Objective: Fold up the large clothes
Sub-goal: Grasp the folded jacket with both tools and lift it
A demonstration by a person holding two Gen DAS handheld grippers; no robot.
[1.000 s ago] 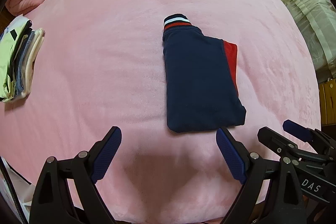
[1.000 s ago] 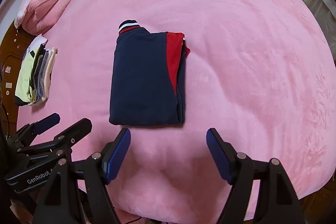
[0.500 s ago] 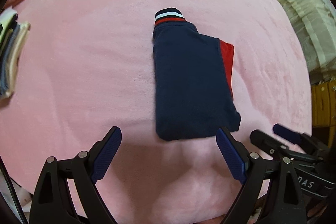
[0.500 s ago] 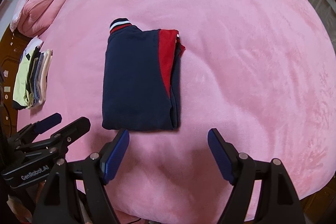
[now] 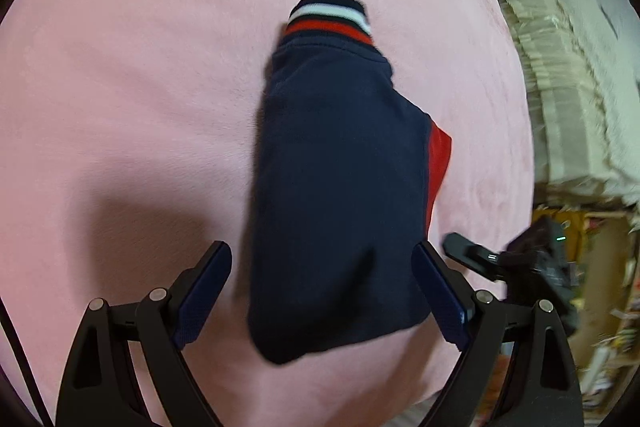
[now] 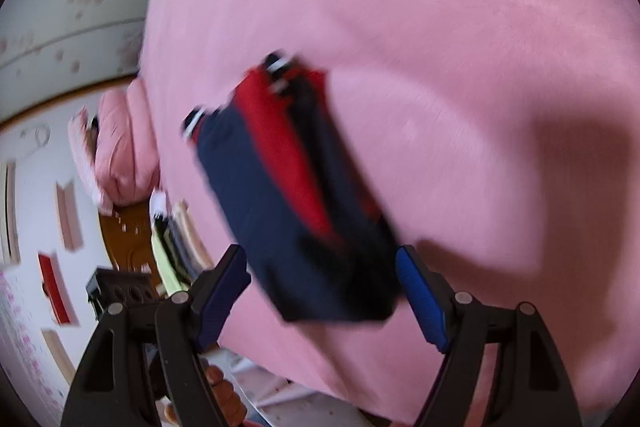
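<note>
Folded navy garment (image 5: 340, 187) now looms closer, left gripper (image 5: 322, 291) and right gripper (image 6: 322, 291) lowered astride it, fingers apart

Pink blanket (image 5: 140, 75) (cream curtain (image 5: 568, 87) beside)

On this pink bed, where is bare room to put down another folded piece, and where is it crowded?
The pink blanket is bare left of the folded navy garment, up to the bed's far edge. It is also bare to the garment's right, as the right wrist view shows. The crowded part is the garment's near end, where the left gripper and right gripper both straddle it, jaws open.
</note>
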